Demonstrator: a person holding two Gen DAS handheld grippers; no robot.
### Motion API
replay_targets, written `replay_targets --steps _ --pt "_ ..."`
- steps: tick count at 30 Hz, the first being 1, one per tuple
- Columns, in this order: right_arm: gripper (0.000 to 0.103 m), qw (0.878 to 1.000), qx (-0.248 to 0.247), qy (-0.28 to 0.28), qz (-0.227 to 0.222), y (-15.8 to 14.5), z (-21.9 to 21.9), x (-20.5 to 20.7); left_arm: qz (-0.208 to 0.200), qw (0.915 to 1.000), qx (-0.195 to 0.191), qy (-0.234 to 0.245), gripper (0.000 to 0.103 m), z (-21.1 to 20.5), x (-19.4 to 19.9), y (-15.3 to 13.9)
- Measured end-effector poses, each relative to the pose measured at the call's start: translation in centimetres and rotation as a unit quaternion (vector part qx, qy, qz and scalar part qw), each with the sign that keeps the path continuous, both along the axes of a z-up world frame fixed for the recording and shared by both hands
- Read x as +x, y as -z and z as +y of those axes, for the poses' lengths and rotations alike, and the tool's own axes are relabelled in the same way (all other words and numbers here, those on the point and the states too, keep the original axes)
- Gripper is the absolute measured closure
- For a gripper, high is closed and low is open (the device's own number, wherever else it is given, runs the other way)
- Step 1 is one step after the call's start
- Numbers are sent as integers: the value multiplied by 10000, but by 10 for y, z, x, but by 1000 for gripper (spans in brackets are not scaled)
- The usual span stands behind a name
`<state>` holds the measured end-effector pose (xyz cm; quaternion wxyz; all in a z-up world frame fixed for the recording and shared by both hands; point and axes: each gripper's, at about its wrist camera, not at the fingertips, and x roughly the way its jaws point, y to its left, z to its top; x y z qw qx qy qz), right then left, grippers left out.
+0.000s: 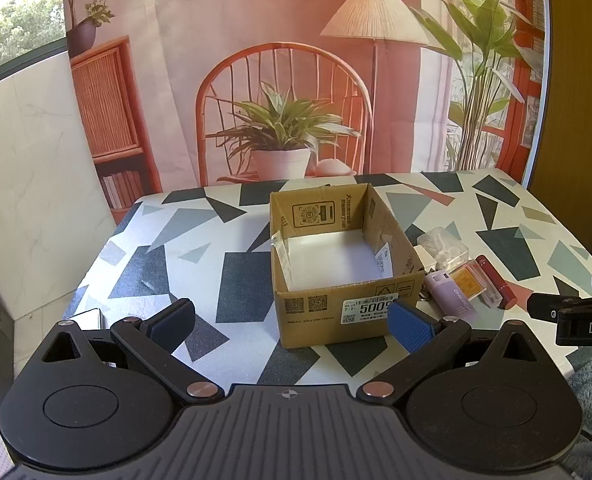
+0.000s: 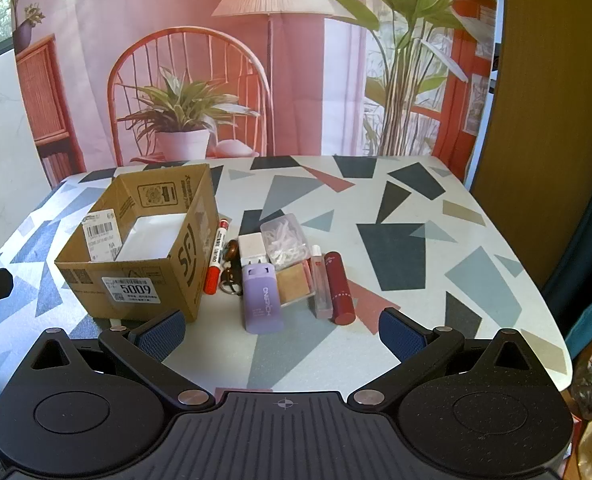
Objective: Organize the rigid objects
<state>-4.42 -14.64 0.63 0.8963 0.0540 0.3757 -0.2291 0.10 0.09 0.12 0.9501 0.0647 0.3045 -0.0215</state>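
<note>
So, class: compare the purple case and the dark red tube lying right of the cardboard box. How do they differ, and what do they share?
The purple case is wide, flat-faced and pale lilac with white lettering; the dark red tube is a slim, deep red cylinder. The case lies nearer the cardboard box; the tube sits at the cluster's far right edge. Both lie flat on the table, outside the box, ungripped.

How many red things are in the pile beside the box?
2. A red marker lies right against the cardboard box; a dark red tube sits at the pile's far right edge. Smaller ones may be hidden underneath.
</note>
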Motion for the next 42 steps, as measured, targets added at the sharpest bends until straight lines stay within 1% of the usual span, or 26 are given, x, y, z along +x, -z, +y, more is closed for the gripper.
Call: replay_targets --steps 20,27,28,31,39,41,42 --pt "0 10000 -11 -19 15 1 1 -1 -20 10000 -31 -28 0 -2 -3 2" --pt "0 10000 -24 -11 20 -2 1 2 -34 10000 -33 3 0 0 -3 2" --pt "0 10000 -25 -14 15 3 2 -2 -33 10000 -36 0 0 0 -4 2" --pt "0 10000 -29 -18 22 5 2 -2 -25 10000 -50 -1 0 1 -3 2" --pt "0 10000 -32 -13 25 0 2 1 -16 10000 -67 -23 0 1 -2 1" --pt "0 10000 -32 -18 23 3 2 0 -39 9999 -108 -59 0 3 -2 -1" --pt "0 10000 -34 -16 26 0 2 1 -40 9999 -130 -73 0 3 -2 -1"
